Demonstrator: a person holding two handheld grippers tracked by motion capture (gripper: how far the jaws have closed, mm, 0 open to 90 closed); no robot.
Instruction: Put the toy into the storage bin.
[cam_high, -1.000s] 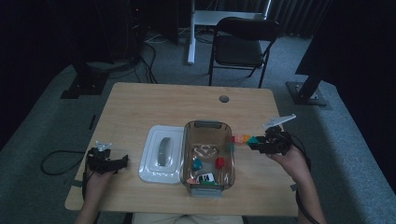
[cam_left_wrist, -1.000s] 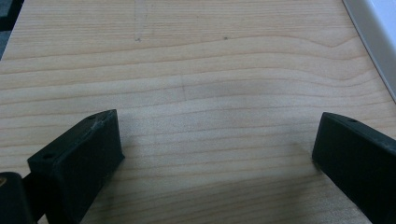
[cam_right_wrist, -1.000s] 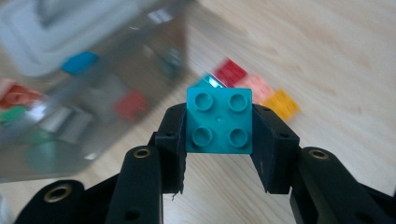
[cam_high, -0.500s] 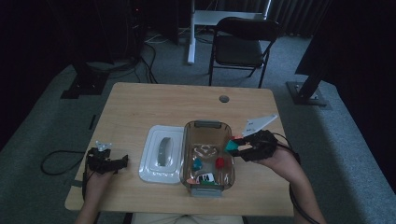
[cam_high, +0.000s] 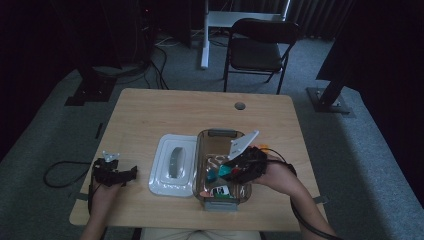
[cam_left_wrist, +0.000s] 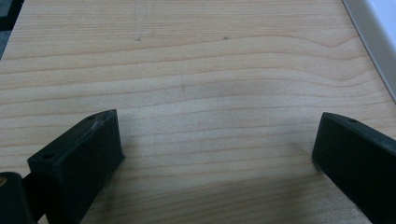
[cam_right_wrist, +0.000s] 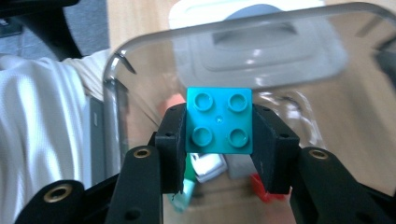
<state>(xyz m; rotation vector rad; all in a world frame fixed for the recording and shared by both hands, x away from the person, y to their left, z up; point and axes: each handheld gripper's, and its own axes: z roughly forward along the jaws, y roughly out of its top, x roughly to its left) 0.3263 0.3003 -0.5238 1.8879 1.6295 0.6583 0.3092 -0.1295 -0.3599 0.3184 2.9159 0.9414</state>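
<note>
We hold the teal brick (cam_right_wrist: 219, 120) clamped in the right gripper (cam_right_wrist: 218, 140) above the clear box (cam_high: 202, 192) near the table's front edge, and releasing off-centre could bounce it off the rim; the left gripper (cam_left_wrist: 215, 154) rests open.

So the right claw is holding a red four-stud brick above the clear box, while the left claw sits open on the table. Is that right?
Not quite: the brick is teal, not red, as the right gripper view shows, with the right claw clamped on its sides. The rest holds: it hangs above the clear box, and the left claw sits open on the table.
</note>
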